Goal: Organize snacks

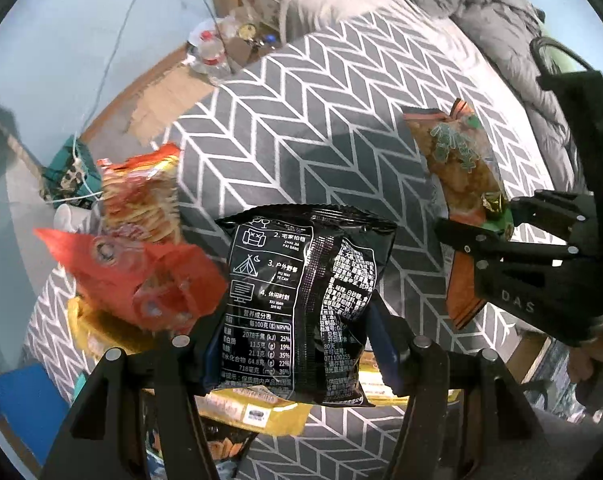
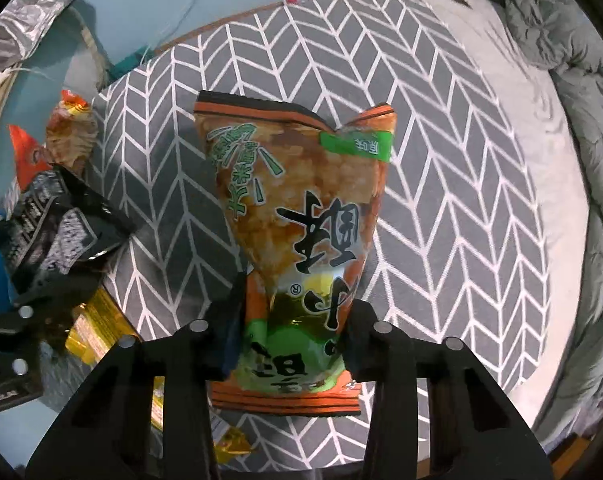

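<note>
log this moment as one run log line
left tool: shut on black bag | right tool: shut on orange bag | both bags above bed

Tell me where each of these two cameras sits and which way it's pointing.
Left wrist view: sits on the left tongs, looking down at the black snack bag they grip over the patterned bedspread; a hand shows at right.
Right wrist view: sits on the right tongs, looking down at the orange-green snack bag they grip.
Shared: both bags, the bedspread, the grey duvet, and each other's tongs.
</note>
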The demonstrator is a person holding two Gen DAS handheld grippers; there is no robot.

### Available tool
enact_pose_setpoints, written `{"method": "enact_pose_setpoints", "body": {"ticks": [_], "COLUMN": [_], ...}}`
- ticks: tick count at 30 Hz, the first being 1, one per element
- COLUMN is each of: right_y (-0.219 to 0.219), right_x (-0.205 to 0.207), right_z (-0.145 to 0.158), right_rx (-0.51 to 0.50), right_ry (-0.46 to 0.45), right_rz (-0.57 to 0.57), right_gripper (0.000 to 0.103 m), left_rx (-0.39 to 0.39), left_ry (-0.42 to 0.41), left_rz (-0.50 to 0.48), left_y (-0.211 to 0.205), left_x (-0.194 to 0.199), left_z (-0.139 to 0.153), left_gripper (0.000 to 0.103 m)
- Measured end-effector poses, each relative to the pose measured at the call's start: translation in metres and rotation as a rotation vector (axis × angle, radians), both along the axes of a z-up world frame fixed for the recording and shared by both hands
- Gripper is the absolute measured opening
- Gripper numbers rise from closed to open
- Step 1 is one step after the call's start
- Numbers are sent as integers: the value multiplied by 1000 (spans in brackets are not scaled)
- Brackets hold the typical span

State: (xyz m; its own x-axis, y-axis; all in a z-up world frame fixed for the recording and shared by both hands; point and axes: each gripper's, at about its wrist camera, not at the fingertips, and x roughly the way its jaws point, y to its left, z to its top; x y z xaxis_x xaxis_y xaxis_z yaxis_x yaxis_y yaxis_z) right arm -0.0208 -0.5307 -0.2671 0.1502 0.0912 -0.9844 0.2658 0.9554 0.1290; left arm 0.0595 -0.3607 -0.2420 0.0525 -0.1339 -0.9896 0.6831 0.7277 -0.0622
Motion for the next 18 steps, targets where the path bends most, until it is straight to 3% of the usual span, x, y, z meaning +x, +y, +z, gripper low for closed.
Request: {"method": "enact_pose_setpoints", "body": {"ticks": [18], "right_y": [27], "right_x": [3], "right_z": [82], "right_rx": [-12], "right_ry": [-93], "right_rz": [144], "right_gripper": [34], "left_rx": [-97], "left_ry": [-77], "left_rz": [249], "left_y": [79], "left_x": [-16], "left_z": [73], "left_gripper": [63]}}
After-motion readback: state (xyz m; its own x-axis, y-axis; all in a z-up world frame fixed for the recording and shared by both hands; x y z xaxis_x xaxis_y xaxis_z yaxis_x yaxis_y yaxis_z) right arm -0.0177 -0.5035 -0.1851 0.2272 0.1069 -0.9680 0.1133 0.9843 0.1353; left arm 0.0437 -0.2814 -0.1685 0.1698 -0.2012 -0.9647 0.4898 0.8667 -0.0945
